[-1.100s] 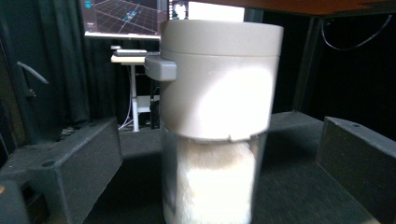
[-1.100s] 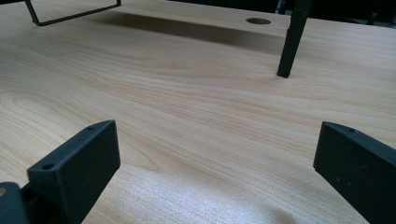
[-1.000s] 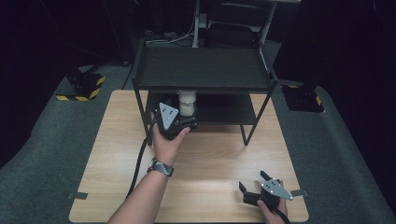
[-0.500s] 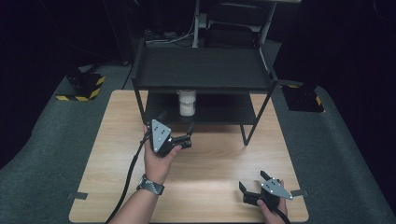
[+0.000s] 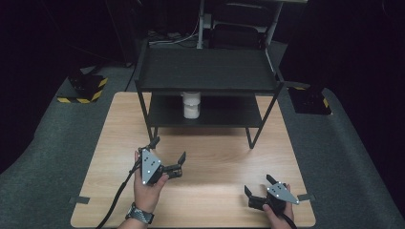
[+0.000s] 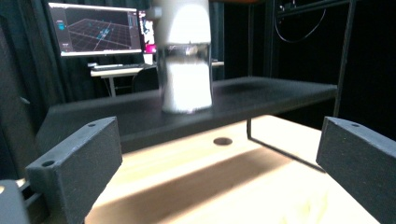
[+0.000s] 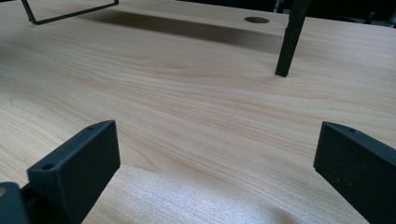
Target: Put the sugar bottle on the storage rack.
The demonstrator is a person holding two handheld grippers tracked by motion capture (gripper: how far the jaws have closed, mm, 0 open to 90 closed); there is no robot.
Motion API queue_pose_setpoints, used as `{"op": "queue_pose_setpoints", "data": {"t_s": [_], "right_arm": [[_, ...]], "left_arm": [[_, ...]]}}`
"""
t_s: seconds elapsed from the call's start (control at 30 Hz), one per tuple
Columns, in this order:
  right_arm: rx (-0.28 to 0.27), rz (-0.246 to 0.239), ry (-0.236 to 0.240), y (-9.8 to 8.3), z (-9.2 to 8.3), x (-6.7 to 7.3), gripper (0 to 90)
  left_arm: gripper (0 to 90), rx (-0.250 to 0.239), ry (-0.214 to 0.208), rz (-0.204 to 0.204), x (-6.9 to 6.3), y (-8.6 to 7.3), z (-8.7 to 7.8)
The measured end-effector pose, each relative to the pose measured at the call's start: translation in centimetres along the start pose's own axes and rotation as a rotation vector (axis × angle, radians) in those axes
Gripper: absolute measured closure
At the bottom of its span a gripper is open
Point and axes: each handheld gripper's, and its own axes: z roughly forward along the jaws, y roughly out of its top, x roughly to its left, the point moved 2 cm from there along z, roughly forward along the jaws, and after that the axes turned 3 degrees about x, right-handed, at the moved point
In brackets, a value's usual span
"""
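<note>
On the lower shelf [image 5: 217, 113], an unlabelled jar [image 5: 191, 105] stands upright

Wood, matt black, clear glass.
Pale smooth wood-grain counter [image 5: 215, 157]; matt black metal shelf rack [image 5: 210, 71]; glossy see-through jar [image 6: 184, 56] packed with white powder; matt black plastic jaws on left hand-held gripper [image 5: 168, 150]; rough grey carpet floor [image 5: 43, 162].

A two-tier rack [image 5: 208, 71] stands at the far side of the table [image 5: 114, 129]. A jar [image 5: 191, 105] sits on its lower shelf, left of centre. The left gripper [image 5: 168, 149] lies in front of the rack, the right gripper [image 5: 259, 184] near the front right corner, well apart.
</note>
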Motion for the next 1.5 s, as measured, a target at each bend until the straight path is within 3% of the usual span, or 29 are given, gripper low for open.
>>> {"op": "queue_pose_setpoints", "data": {"t_s": [0.37,0.77,1.13,1.5], "right_arm": [[-0.001,0.000,0.000,0.0,0.0,0.0,0.1],[-0.003,-0.008,-0.001,0.0,0.0,0.1,0.1],[0.002,-0.017,-0.012,0.0,0.0,0.3,0.1],[0.006,-0.010,-0.019,0.1,0.0,0.4,0.2]], "left_arm": [[0.4,0.042,-0.012,-0.011,0.6,-2.9,-2.2],[0.4,0.156,-0.045,-0.010,1.0,-5.4,-3.8],[0.4,0.225,-0.035,-0.032,1.3,-6.5,-4.3],[0.4,0.302,-0.051,-0.022,1.4,-6.0,-4.0]]}}
